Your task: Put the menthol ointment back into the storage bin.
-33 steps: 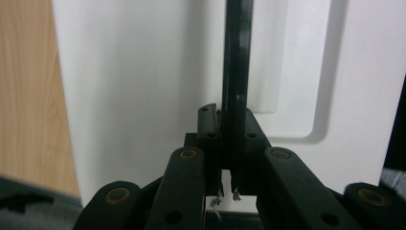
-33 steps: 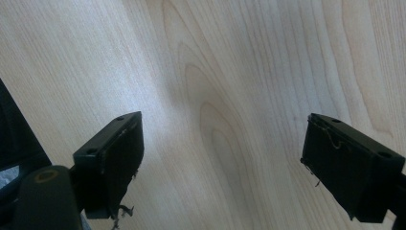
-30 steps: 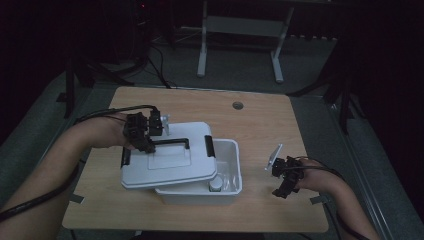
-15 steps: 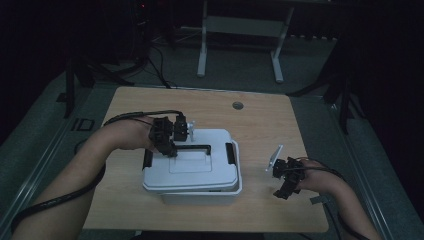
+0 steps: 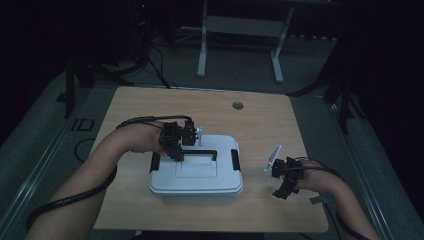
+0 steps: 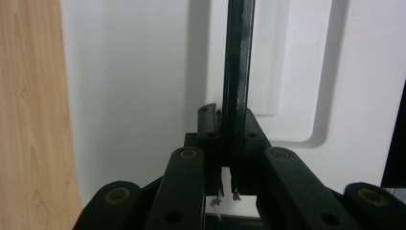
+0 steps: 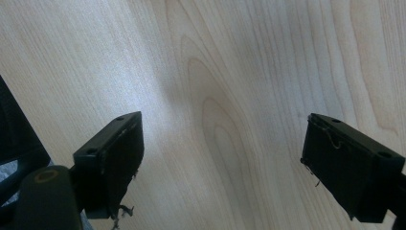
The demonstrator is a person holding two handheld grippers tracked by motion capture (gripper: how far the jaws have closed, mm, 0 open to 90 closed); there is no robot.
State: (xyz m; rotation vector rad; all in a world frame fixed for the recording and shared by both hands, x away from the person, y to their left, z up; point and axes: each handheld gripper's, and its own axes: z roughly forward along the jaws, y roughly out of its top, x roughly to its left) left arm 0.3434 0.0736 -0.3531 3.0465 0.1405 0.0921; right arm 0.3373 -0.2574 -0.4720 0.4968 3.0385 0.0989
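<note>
From the high view: white rectangular plastic storage box (image 5: pixel 196 180) near the middle of the pale wooden table (image 5: pixel 150 107), white plastic lid (image 5: pixel 197 172) seated squarely over it, black side latches (image 5: pixel 235 159) at each short end, thin black carry handle (image 5: pixel 200 152) raised off the lid top. Left gripper (image 5: pixel 176 150) down on the near-left end of that handle, jaws pinched tight around the bar. Right gripper (image 5: pixel 284 186) resting on bare wood well to the right of the box, apart from it. Probably light, stiff and hollow, smooth and rather slippery on the flat faces, not fragile; handle bar the natural place to grip, best near its middle so the lid hangs level, though a lift by an unlatched lid would likely leave the box behind. From the left gripper view: black fingers (image 6: pixel 208 125) pressed against both sides of the slim handle bar (image 6: pixel 238 62), white lid (image 6: pixel 129 72) with a shallow recessed panel beneath, strip of wood grain at the left edge. From the right gripper view: black jaws spread wide over plain wood (image 7: pixel 230 72), nothing between them. No brand, label or legible writing on box, lid or table.
</note>
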